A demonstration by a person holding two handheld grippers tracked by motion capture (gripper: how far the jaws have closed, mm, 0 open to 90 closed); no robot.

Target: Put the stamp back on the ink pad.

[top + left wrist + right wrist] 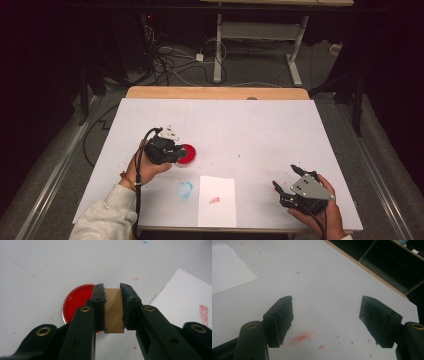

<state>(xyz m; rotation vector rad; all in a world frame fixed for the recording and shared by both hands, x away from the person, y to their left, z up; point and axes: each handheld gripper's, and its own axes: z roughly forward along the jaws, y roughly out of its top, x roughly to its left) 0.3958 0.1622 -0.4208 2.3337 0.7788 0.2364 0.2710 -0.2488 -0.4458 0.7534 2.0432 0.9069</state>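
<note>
My left gripper is shut on a small wooden stamp block, which stands between the two pads. Just beyond and left of it lies the round red ink pad. From above, the left gripper hovers at the red ink pad left of the table's middle. A white paper sheet with a red stamp mark lies near the front edge; the sheet and its mark also sit at the right of the left gripper view. My right gripper rests at the front right, open with nothing between its jaws.
A faint blue ink smear marks the white table cover left of the sheet. Red ink specks dot the cover under the right gripper. The wooden table edge runs along the back, with cables and a desk frame on the floor beyond.
</note>
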